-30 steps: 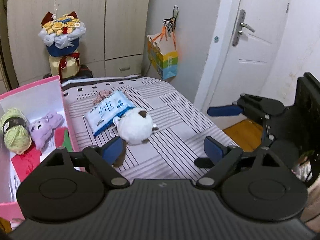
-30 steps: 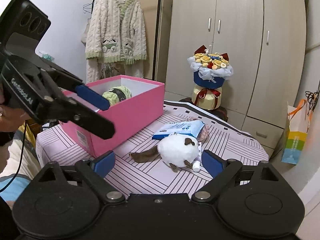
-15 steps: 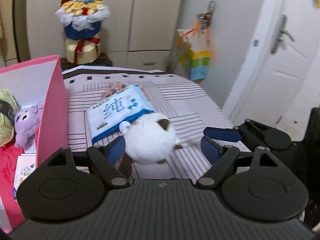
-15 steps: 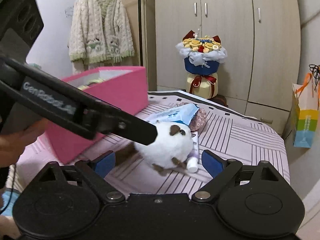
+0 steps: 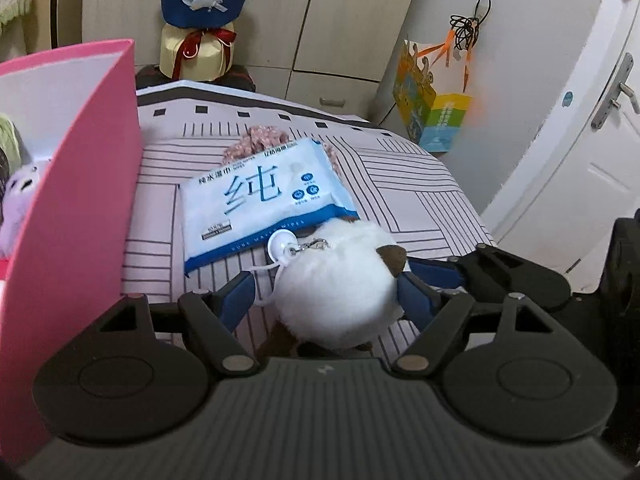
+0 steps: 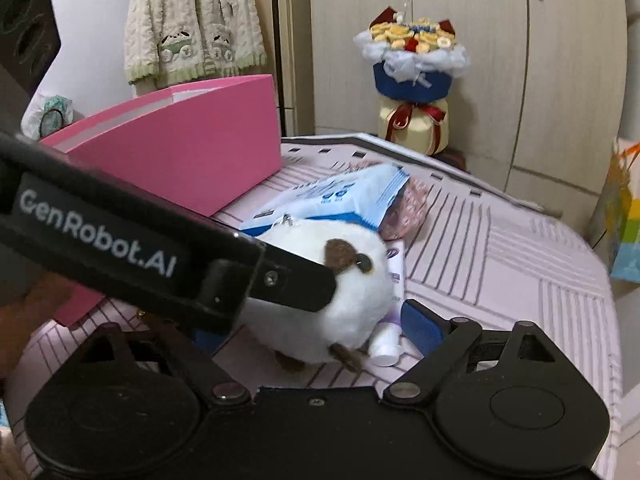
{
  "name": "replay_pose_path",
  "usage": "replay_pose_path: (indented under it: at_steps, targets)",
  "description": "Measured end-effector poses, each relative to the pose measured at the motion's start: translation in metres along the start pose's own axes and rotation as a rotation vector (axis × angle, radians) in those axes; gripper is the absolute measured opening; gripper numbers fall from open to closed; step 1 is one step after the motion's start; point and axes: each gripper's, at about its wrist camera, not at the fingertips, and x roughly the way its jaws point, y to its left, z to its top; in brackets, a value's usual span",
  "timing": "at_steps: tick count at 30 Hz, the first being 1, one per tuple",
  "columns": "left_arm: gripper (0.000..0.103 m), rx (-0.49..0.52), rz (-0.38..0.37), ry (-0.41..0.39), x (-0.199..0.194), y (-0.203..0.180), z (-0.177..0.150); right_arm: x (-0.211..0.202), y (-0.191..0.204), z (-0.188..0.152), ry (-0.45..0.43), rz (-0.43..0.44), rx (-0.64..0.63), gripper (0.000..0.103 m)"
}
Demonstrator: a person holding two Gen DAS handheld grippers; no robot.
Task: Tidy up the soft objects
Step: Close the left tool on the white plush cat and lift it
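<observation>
A white round plush toy [image 5: 336, 284] with brown ears lies on the striped table; it also shows in the right wrist view [image 6: 320, 300]. My left gripper [image 5: 326, 292] is open with its blue pads on either side of the plush. My right gripper [image 6: 316, 326] is open and close behind the plush from the other side; its left finger is hidden by the left gripper's arm. A pink box [image 5: 76, 184] at the left holds a purple plush [image 5: 18, 200] and green yarn [image 5: 8, 144].
A blue-white wet-wipes pack [image 5: 260, 204] lies just beyond the plush, over a floral pouch [image 5: 260, 140]. A small white tube [image 6: 390, 328] lies by the plush. A bouquet [image 6: 412, 76], cupboards, a hanging bag [image 5: 432, 112] and a door [image 5: 580, 152] lie beyond the table.
Both grippers have moved in toward the white plush; the left gripper's fingers now straddle it, and the right gripper is nearer to it.
</observation>
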Motion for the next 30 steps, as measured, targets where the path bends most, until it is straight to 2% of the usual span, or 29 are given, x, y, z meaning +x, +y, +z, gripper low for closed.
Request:
replay_pose_path:
  at_steps: [4, 8, 16, 23, 26, 30]
  targets:
    - [0.066, -0.011, -0.045, 0.019, 0.003, 0.0, -0.004, 0.001, 0.012, -0.004, -0.02, -0.054, -0.084, 0.081]
    - [0.064, -0.009, -0.043, 0.003, 0.001, -0.002, -0.009, -0.002, 0.022, -0.008, -0.041, -0.089, -0.136, 0.076]
    - [0.064, 0.027, -0.064, -0.028, -0.014, -0.011, -0.021, -0.021, 0.035, -0.018, -0.063, -0.125, -0.047, 0.075]
    - [0.068, 0.096, -0.071, -0.032, -0.038, -0.023, -0.039, -0.041, 0.057, -0.032, -0.085, -0.155, 0.068, 0.08]
    - [0.068, 0.118, -0.062, -0.024, -0.049, -0.026, -0.046, -0.054, 0.064, -0.038, -0.107, -0.134, 0.113, 0.08]
    - [0.067, 0.118, -0.093, -0.02, -0.065, -0.025, -0.054, -0.066, 0.074, -0.045, -0.122, -0.129, 0.11, 0.08]
